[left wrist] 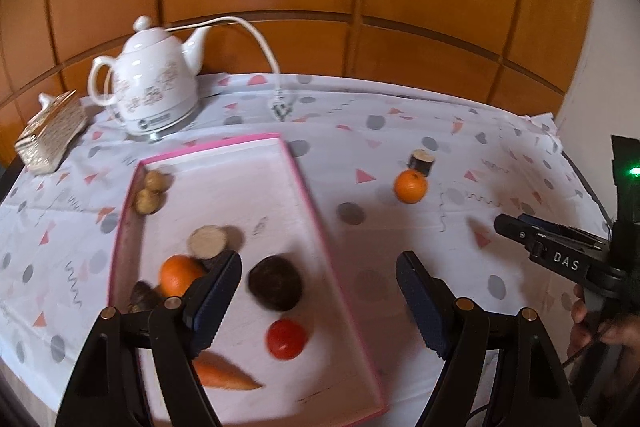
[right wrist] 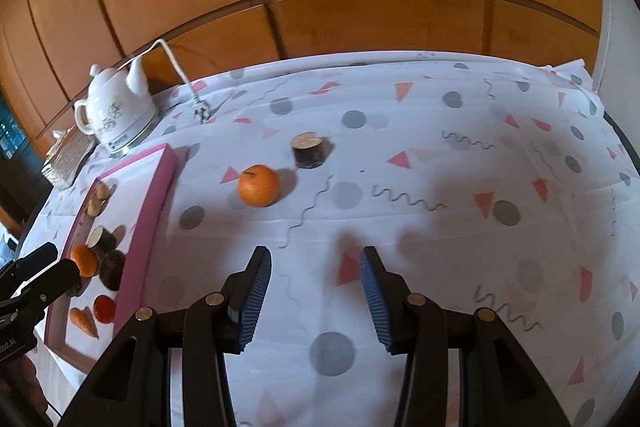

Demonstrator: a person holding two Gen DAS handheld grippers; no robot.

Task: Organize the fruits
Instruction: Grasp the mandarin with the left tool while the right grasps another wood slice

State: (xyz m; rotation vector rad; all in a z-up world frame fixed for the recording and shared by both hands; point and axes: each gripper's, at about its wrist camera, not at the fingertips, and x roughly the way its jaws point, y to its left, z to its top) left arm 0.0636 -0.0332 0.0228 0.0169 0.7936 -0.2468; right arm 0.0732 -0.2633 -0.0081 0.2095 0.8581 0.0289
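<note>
A pink-rimmed tray (left wrist: 305, 187) holds an orange (left wrist: 180, 275), a dark round fruit (left wrist: 276, 281), a tomato (left wrist: 287, 339), a carrot (left wrist: 224, 375), a pale-faced cut piece (left wrist: 208, 241) and two small tan balls (left wrist: 151, 191). My left gripper (left wrist: 320, 263) hovers open over the tray's right half, holding nothing. On the cloth to the right of the tray lie a second orange (right wrist: 258, 185) and a dark cut stub (right wrist: 308, 149). My right gripper (right wrist: 315, 257) stands open and empty, short of that orange. Its fingers (left wrist: 516, 227) show at the right of the left wrist view.
A white kettle (left wrist: 156, 87) stands at the back left, its cord and plug (left wrist: 280, 107) lying on the patterned tablecloth. A patterned box (left wrist: 52, 135) sits at the far left. Wooden panels rise behind the table. A hand (left wrist: 600, 323) holds the right gripper.
</note>
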